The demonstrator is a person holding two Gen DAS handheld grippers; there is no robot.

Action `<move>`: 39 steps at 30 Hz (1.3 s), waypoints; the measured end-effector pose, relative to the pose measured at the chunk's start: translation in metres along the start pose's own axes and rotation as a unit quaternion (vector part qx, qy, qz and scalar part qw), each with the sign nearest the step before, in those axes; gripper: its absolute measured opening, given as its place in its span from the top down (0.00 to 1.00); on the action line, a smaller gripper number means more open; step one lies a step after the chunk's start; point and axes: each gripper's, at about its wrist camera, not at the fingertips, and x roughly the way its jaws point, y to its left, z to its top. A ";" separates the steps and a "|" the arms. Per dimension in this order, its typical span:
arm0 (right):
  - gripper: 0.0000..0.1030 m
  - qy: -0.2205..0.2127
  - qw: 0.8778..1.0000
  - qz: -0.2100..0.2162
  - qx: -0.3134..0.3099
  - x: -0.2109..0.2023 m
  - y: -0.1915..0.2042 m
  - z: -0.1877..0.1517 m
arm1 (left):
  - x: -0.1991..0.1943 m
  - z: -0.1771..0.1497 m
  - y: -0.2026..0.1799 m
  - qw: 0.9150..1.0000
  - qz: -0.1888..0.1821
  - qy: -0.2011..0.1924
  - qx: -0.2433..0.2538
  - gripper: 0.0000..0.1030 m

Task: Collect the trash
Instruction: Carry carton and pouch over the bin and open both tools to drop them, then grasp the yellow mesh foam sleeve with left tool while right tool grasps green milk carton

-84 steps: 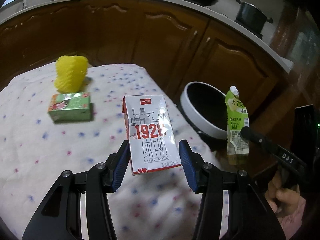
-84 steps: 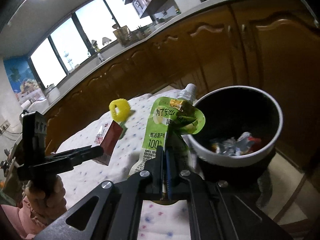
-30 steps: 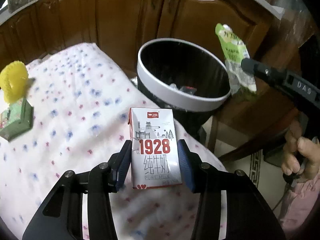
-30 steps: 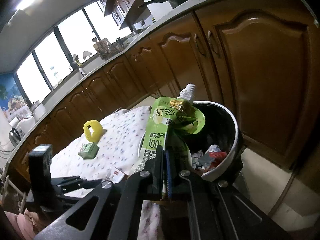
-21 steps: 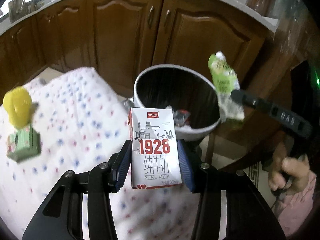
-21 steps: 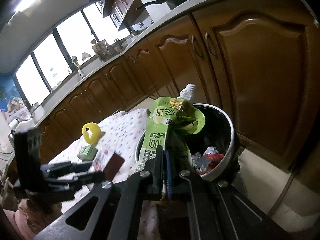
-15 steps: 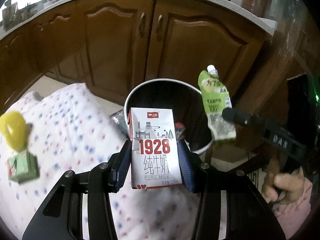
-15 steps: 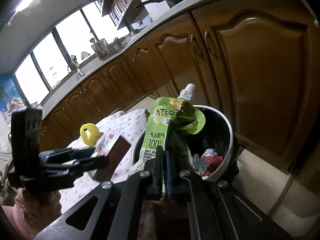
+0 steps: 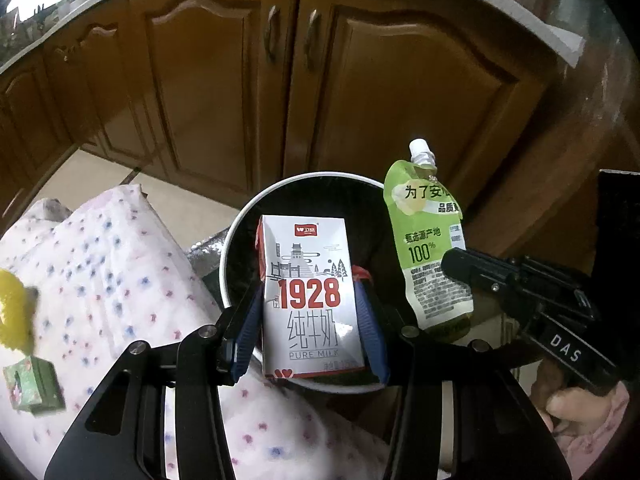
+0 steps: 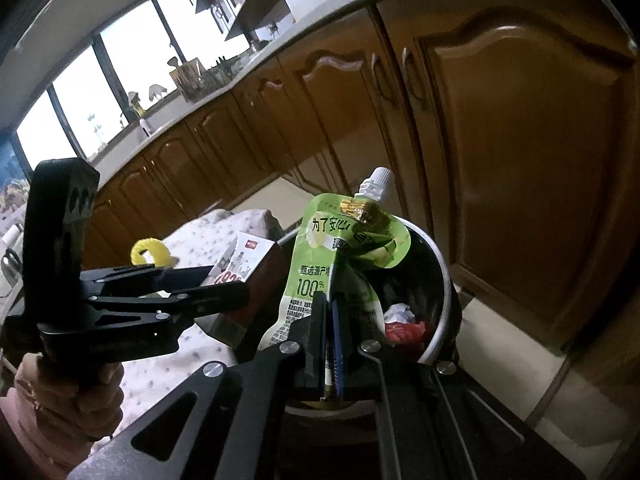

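- White-rimmed and black inside, the round trash bin [image 9: 236, 240] stands on the floor just beside the edge of the table with its dotted cloth [image 9: 120, 264], in front of brown wooden cabinet doors [image 9: 224, 80]; crumpled wrappers [image 10: 404, 320] lie in it.
- The left gripper [image 9: 310, 320] clamps a white and red milk carton [image 9: 310, 300] upright between its blue pads, right over the bin's mouth, clear of the rim on all sides.
- The right gripper [image 10: 330, 332] is pinched tight on the lower part of a green drink pouch [image 10: 340, 256], which hangs upright at the bin's right edge, near the carton but not touching it.
- A yellow ring-shaped object [image 9: 12, 312] and a small green box [image 9: 32, 384] lie on the cloth, well apart from the bin.
- A second ago the carton was above the cloth, short of the bin; the bin now sits directly behind it. The pouch has come closer to the rim, and both grips are unchanged.
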 end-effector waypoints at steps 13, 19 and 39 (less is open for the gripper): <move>0.91 0.017 1.000 -0.003 0.012 0.015 -0.011 0.004 | 0.025 0.002 0.001 0.999 0.002 0.030 -0.012 0.55; 0.78 0.003 0.999 0.010 0.034 0.005 -0.016 0.002 | 0.008 -0.007 0.007 1.000 -0.001 0.009 -0.024 0.45; 0.22 -0.004 0.993 0.117 0.011 0.011 0.088 -0.015 | -0.103 -0.124 0.142 0.976 0.074 -0.074 -0.191 0.34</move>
